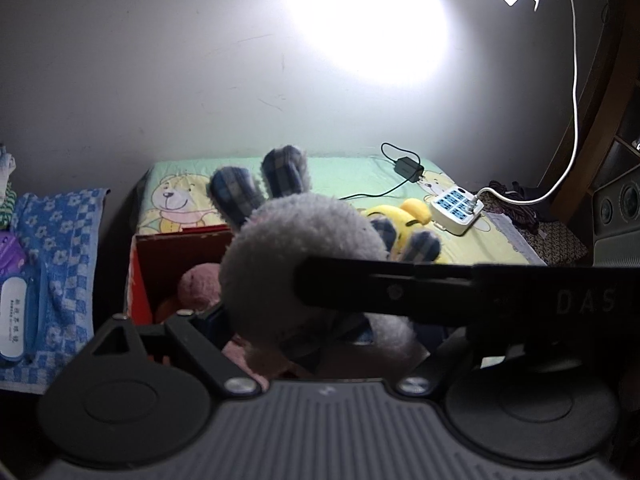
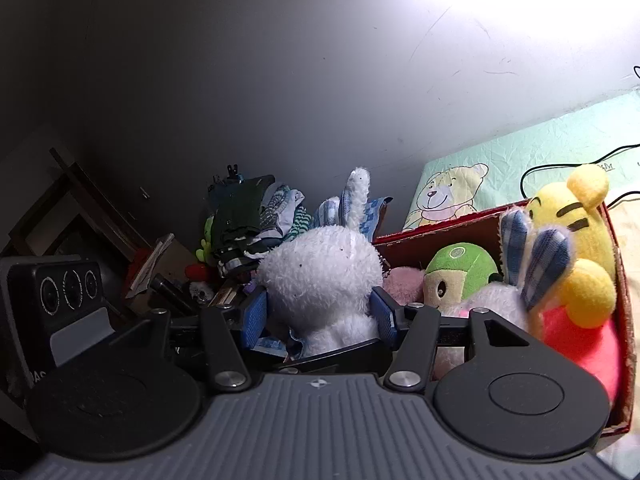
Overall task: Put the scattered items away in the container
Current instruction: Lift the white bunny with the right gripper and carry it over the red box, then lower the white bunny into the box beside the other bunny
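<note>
Plush rabbit (image 2: 320, 276) sits clamped between your right gripper's (image 2: 320, 316) blue pads, just beside the red box (image 2: 440, 222), ready to drop in; whether your left gripper (image 1: 320, 320) grips anything, I cannot tell.

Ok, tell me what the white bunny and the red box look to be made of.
White bunny: plush, long fuzzy pile, matte, probably synthetic fleece with soft stuffing; the right gripper's blue pads press against its sides. Red box: likely cardboard, given its thin wall, brown matte inside and frayed-looking rim.
</note>
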{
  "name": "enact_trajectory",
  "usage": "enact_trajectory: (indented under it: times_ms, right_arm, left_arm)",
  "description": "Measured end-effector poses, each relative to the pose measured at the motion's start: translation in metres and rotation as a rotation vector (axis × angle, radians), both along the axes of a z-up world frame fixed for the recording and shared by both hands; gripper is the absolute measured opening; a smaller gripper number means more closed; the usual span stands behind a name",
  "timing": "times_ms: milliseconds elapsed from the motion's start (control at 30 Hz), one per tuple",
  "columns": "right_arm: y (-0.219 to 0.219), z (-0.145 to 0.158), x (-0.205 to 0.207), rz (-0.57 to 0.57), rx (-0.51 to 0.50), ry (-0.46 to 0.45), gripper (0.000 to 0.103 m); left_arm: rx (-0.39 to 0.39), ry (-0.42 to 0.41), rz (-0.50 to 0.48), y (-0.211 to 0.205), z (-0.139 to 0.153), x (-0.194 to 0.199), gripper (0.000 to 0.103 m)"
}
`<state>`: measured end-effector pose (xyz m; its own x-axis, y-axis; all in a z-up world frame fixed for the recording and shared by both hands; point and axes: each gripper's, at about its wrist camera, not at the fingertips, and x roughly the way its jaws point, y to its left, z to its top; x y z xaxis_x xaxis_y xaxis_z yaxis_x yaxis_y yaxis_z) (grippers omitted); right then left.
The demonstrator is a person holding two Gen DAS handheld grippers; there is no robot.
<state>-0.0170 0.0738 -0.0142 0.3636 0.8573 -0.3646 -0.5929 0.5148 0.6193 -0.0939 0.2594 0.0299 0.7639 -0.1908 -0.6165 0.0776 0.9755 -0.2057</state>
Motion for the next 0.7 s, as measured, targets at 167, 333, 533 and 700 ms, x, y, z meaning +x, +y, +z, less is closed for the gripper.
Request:
enact_trajectory:
  times_ms: [167,333,533,700]
  right_arm:
    - [0.018,-0.014,0.007,0.002,-0.023,0.023,0.058]
    - [0.029,-0.024,0.015,0.004,-0.034,0.050,0.058]
    - [0.050,-0.026,0.011,0.026,-0.140,-0.031,0.059]
    - [0.056,-0.027,0.011,0.025,-0.187,-0.055,0.058]
  left_arm:
    - [-0.007,0.046,0.014,0.017,-0.017,0.011,0.089]
    - [-0.010,0.075,0.018,0.027,-0.030,0.020,0.090]
    - [0.029,0.116,0.008,0.030,-0.049,0.033,0.091]
    - [0.035,0.132,-0.007,0.031,-0.057,0.035,0.091]
